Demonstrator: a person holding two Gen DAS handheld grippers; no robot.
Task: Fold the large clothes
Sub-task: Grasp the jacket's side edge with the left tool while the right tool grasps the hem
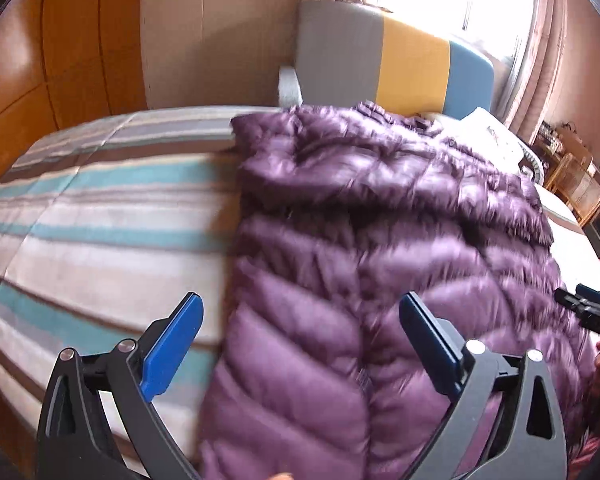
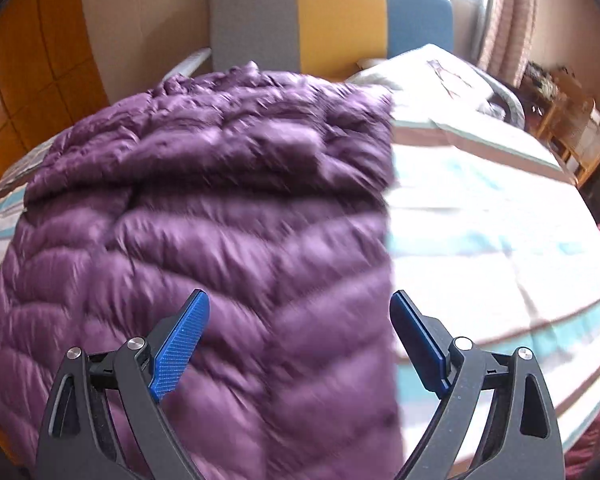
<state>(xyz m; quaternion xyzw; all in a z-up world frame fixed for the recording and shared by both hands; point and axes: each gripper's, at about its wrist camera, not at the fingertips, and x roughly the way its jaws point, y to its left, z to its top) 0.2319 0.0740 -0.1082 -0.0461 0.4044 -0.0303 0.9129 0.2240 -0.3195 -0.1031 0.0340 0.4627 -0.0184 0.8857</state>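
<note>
Two spread claws (image 1: 300, 344) (image 2: 300, 340), one purple jacket (image 2: 204, 216)

No legible text, label, brand, number or sign in either view
</note>
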